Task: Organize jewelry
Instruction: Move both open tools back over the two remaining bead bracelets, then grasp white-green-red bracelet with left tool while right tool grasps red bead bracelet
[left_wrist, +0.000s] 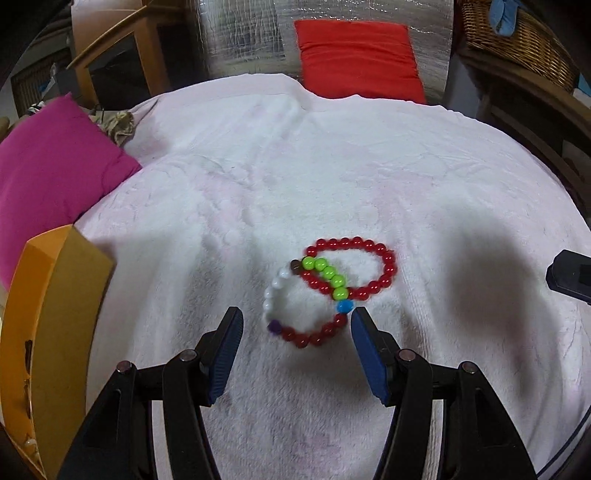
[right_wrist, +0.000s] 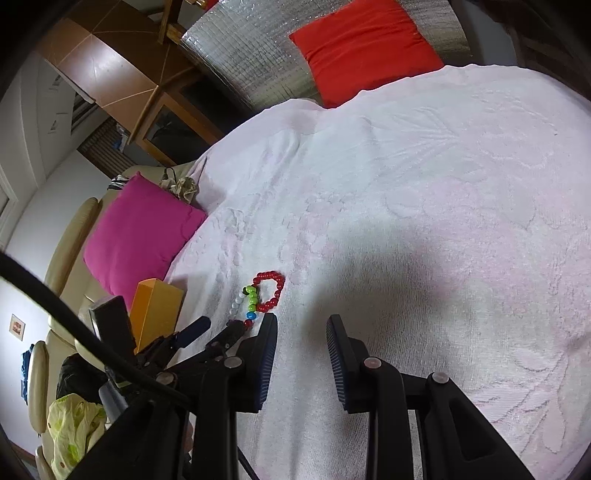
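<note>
I am working over a bed covered by a pale pink blanket (left_wrist: 258, 166), and I place everything else from the two bracelets near its middle. Well to their left lies a magenta cushion (left_wrist: 55, 173), and far beyond them a red cushion (left_wrist: 358, 55). Nearer on their left stands an orange box (left_wrist: 55, 314), likely where they should end up.

The red bracelet (left_wrist: 384, 258) lies flat, and the mixed-colour bracelet (left_wrist: 291, 332) overlaps its near edge, the green beads crossing over the red ones. Together they stretch away from me and slightly rightward.

My left gripper (left_wrist: 297, 315) hangs just on the near side of the mixed-colour bracelet, jaws moderately wide and empty, its near arc lying between the fingertips. My right gripper (right_wrist: 301, 321) is to the right of the bracelets, jaws narrower, holding nothing. The left one is clearly nearer, so I judge it should lower and close across that near arc.
</note>
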